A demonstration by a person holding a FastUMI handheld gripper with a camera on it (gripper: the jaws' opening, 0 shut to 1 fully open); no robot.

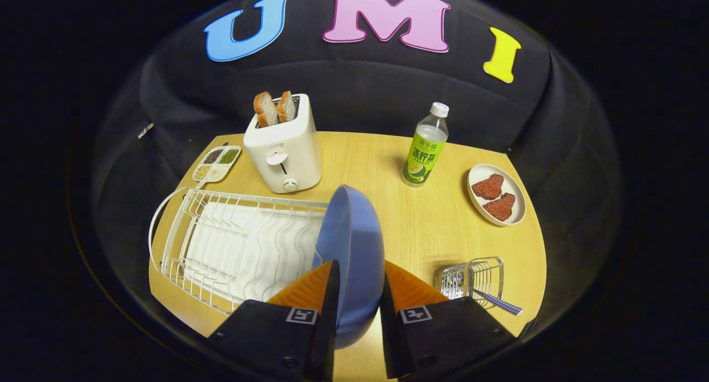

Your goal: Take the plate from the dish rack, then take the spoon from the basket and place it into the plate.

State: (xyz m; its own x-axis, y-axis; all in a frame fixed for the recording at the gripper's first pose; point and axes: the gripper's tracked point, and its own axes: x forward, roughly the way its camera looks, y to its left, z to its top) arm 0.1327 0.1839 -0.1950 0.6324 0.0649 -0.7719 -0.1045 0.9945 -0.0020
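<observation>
A blue plate [354, 243] stands on edge between my two fingers, held upright above the table at the right end of the white wire dish rack [232, 243]. My gripper [357, 293] is shut on the plate's lower rim, one finger on each face. To the right of the fingers sits a small wire basket [473, 279] with a spoon in it; the spoon's checked blue handle [501, 303] sticks out toward me over the basket's rim.
A white toaster [283, 149] with two bread slices stands beyond the rack. A seasoning tray [217, 163] lies to its left. A green-labelled bottle [424, 146] stands mid-table, and a white dish [496, 195] with two meat pieces lies at the right edge.
</observation>
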